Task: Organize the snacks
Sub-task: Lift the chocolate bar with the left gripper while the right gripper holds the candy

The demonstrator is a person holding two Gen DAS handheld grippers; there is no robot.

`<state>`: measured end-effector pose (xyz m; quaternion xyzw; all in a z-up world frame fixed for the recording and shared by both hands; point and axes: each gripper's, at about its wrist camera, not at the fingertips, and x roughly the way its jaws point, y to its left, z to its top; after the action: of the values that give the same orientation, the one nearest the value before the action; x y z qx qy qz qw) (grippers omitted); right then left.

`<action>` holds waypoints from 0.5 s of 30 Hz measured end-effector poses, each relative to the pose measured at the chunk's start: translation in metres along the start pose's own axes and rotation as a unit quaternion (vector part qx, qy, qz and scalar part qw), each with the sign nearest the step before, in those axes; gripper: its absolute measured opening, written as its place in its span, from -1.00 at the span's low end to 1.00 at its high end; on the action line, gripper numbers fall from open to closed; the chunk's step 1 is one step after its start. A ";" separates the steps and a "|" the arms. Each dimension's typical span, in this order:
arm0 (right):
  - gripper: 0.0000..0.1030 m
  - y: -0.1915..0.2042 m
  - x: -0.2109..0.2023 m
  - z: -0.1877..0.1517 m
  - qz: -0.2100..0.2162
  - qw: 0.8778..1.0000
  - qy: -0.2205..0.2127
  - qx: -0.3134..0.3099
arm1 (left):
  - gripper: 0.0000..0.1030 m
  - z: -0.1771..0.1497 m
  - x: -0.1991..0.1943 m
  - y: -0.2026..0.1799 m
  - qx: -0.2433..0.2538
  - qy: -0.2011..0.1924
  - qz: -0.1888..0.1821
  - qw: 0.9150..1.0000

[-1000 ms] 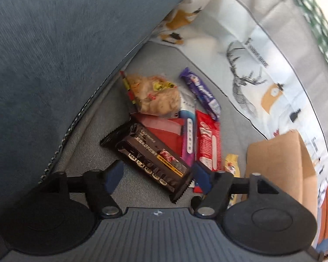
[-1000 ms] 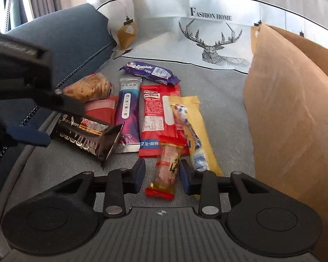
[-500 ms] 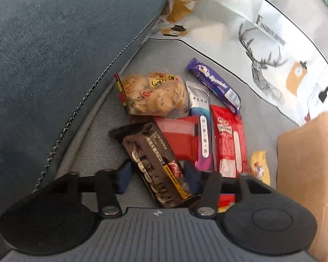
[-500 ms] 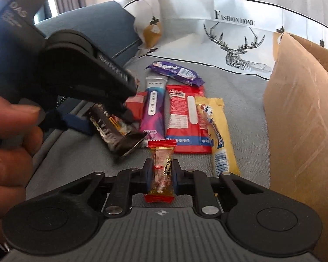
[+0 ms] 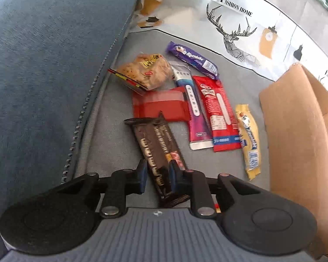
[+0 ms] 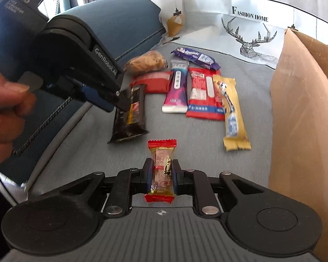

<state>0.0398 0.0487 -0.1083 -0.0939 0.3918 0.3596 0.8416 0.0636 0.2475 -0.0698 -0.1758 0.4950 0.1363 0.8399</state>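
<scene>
Snacks: left gripper [image 5: 157,175] closing on dark bar [image 5: 158,150]; right gripper [image 6: 161,180] clamps small red candy [image 6: 161,170]; box [image 6: 303,113] wall bounds right; bare cushion [image 6: 196,150] ahead

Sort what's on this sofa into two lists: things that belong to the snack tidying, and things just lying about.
Job:
dark chocolate bar, left gripper closing on it
small red candy in the right gripper
purple bar
cookie bag
yellow bar
cardboard box

Lying about:
deer-print cloth
blue cushion
</scene>
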 end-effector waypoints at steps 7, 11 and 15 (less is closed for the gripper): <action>-0.61 -0.003 -0.004 -0.007 -0.001 1.000 0.012 0.008 | 0.30 0.005 0.006 -0.009 -0.022 -0.001 0.003 1.000; -0.59 -0.002 0.002 -0.007 0.000 1.000 0.023 0.004 | 0.37 0.009 0.019 -0.017 -0.021 0.020 0.025 0.999; -0.58 -0.001 0.006 -0.006 -0.004 1.000 0.023 -0.006 | 0.38 0.010 0.034 -0.022 -0.016 0.043 0.051 0.998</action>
<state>0.0401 0.0486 -0.1167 -0.1089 0.4084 0.3567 0.8332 0.0960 0.2336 -0.0916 -0.1692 0.5367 0.1794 0.8069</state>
